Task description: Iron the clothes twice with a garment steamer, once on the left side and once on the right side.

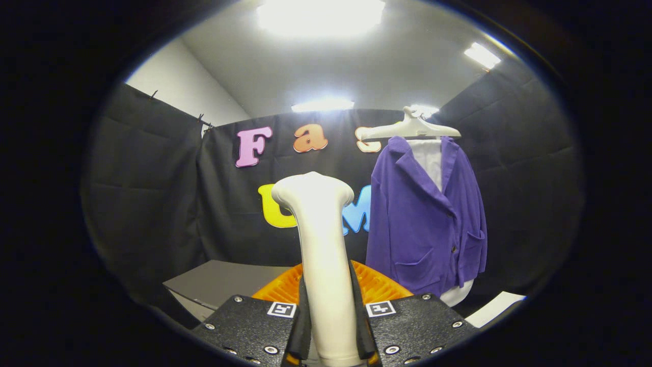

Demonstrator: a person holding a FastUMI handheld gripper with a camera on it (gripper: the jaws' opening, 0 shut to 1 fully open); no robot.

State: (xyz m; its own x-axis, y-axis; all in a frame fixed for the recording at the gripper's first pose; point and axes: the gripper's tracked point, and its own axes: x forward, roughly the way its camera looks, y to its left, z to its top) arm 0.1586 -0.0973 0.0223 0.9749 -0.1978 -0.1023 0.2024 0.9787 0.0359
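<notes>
gripper point(331, 331) clamped on steamer point(321, 244) handle — upright between fingers | jacket point(425, 224) on hanger point(410, 128), beyond and right, against booth wall | grey table point(224, 280) corner low left — ceiling lights on

— What carries things here?
— A grey desk point(219, 280), low and left of the gripper point(329, 285); its near corner points toward the fingers.
— Anything lying on it?
— I can't tell. The garment steamer's orange body point(379, 288) hides its right end.
— And the steamer?
— The gripper bears it, both fingers pressed on the white handle point(318, 214).
— The rest?
— A white hanger point(407, 130) holds up a purple jacket point(428, 219), with a white ledge point(496, 306) below it.
</notes>
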